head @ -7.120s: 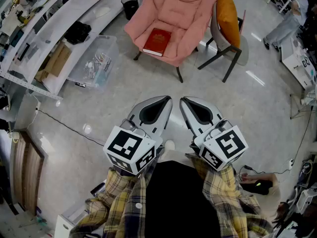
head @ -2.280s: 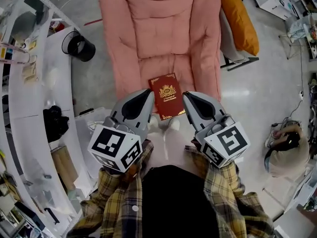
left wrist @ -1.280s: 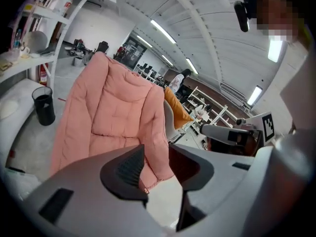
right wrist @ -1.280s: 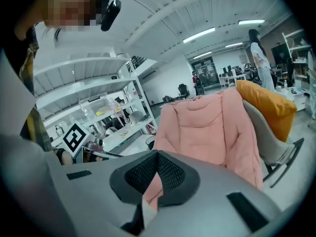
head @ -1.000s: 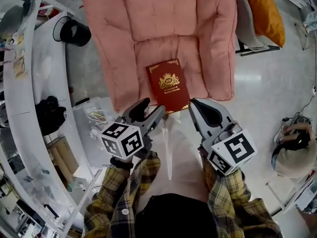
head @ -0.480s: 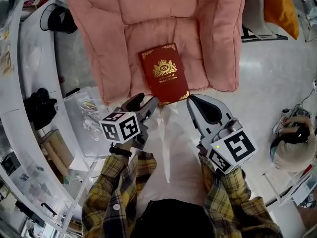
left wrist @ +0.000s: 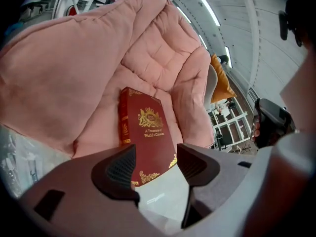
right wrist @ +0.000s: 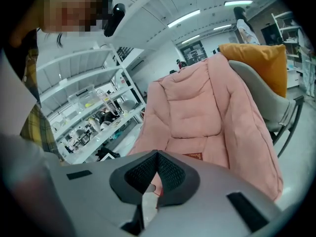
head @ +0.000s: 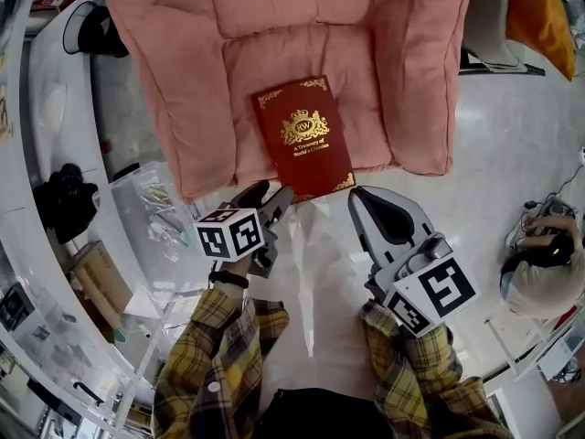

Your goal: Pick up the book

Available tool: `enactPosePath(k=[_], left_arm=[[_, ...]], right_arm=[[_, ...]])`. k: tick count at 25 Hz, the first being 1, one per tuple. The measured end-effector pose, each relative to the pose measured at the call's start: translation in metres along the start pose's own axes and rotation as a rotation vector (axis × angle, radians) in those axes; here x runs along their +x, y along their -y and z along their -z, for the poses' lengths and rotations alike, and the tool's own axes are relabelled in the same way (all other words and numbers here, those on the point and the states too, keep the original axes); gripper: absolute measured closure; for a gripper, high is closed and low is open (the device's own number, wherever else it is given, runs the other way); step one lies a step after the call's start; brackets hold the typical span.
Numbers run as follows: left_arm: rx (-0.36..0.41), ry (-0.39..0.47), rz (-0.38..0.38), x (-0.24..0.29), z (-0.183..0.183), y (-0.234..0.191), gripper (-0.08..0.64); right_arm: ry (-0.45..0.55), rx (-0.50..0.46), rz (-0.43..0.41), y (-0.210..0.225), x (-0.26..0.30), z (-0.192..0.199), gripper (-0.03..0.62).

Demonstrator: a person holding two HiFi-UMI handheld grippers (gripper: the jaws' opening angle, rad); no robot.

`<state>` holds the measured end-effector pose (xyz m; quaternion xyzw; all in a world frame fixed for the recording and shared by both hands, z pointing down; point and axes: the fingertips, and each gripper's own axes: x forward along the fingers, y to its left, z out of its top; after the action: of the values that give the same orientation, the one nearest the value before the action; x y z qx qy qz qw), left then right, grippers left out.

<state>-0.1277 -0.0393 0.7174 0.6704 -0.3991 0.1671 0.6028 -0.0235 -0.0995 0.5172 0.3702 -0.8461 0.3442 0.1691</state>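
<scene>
**Your left gripper [left wrist: 157, 164] is lined up on the near end of the dark red hardback book [head: 303, 140]; nothing is held yet.**

Its jaws are spread, and the book lies just ahead of them on the seat of the pink padded chair [head: 183, 108]. The book's near end juts over the seat's front edge, likely leaving room for a jaw underneath. Your right gripper [right wrist: 157, 157], beside the left one, is pressed together and empty. Only the left gripper view shows the spine; the head view shows the cover alone.
</scene>
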Motion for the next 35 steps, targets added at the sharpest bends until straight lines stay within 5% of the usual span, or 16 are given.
enactPosePath(k=[12, 26, 35], left_arm=[[0.015, -0.142, -0.001, 0.038, 0.042, -0.038, 0.287], [-0.047, -0.316, 0.207, 0.076, 0.079, -0.047, 0.204], [-0.135, -0.323, 0.344, 0.097, 0.081, -0.039, 0.198]], right_arm=[[-0.026, 0.026, -0.022, 0.004, 0.016, 0.024, 0.577], [-0.067, 0.074, -0.054, 0.004, 0.029, 0.048, 0.577], [-0.104, 0.092, -0.066, 0.005, 0.03, 0.064, 0.577]])
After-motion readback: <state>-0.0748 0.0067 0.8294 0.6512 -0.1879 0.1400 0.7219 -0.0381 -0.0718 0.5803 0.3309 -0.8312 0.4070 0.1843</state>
